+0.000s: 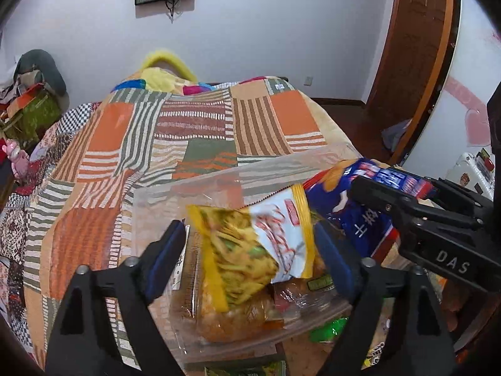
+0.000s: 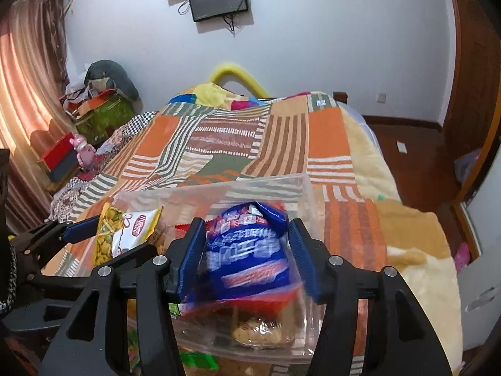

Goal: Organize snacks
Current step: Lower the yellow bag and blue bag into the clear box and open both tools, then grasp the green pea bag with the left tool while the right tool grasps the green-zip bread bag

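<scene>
A yellow and white snack bag (image 1: 250, 244) hangs blurred between the wide-apart blue pads of my left gripper (image 1: 250, 257), and the pads do not press on it. It is over a clear plastic box (image 1: 219, 175) that holds other wrapped snacks (image 1: 238, 313). My right gripper (image 2: 247, 250) stands around a blue snack bag (image 2: 247, 260), also blurred, with small gaps at both pads. That bag is over the same box (image 2: 272, 180), above a packet of biscuits (image 2: 260, 332). The right gripper (image 1: 404, 188) comes in from the right in the left wrist view.
The box rests at the near end of a bed with an orange, brown and green patchwork blanket (image 2: 250, 138). A green packet (image 1: 328, 329) lies below the box. Piled clutter (image 2: 100, 109) stands at the far left, wooden floor (image 2: 413, 150) and a door at the right.
</scene>
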Demonstrator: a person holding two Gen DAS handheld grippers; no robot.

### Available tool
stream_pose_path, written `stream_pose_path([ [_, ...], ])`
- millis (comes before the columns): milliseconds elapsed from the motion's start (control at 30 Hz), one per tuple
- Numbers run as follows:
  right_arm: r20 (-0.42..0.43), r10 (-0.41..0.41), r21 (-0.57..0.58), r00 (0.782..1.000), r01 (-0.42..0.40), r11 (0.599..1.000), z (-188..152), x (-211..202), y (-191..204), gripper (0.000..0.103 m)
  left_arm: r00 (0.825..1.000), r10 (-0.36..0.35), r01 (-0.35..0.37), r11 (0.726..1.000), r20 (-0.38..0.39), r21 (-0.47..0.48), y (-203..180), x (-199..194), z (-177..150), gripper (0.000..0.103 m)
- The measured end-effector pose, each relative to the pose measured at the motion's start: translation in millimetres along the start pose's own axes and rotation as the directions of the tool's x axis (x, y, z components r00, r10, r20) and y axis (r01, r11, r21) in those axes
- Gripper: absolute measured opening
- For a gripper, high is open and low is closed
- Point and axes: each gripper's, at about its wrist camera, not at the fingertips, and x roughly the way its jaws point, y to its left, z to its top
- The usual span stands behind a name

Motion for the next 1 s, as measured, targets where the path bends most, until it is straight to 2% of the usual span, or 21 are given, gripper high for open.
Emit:
stream_pose_path([
  [133,0.022,0.008,0.005,1.000,-0.008,1.000,0.8,-15.4,-2.2,0.064,0.999,-0.004,0.004,1.000,0.034,-0.004,0.9,-17.2,-0.7,0.091],
  [433,0.091,-0.013,-0.041,0.996,0.017,0.999,-8.8,-56.0,7.3,0.065,0.996,-0.023,0.022,1.000,0.083,0.009,5.4,-66.5,-11.0,0.094],
  [567,0.098,0.003,-0.066,0.995,0.004,0.998,-20.2,-66.0,13.4,0.073,0.996,-0.029,0.028,0.999,0.082,0.020,10.0,-83.5,-26.4,0.096],
  [767,0.052,0.021,-0.096,0.998,-0.016,0.995,-42.2,-61.1,23.1,0.074,0.999,-0.035,0.035,0.999,0.019,0.014,20.7,-90.1,-59.7,0.097],
  [1000,-0.041,0.036,-0.057,0.999,-0.038,0.998,-75.9,-37.1,27.0,0.074,0.993,-0.054,0.054,0.999,-0.102,-0.008,24.9,-69.9,-106.7,0.097],
])
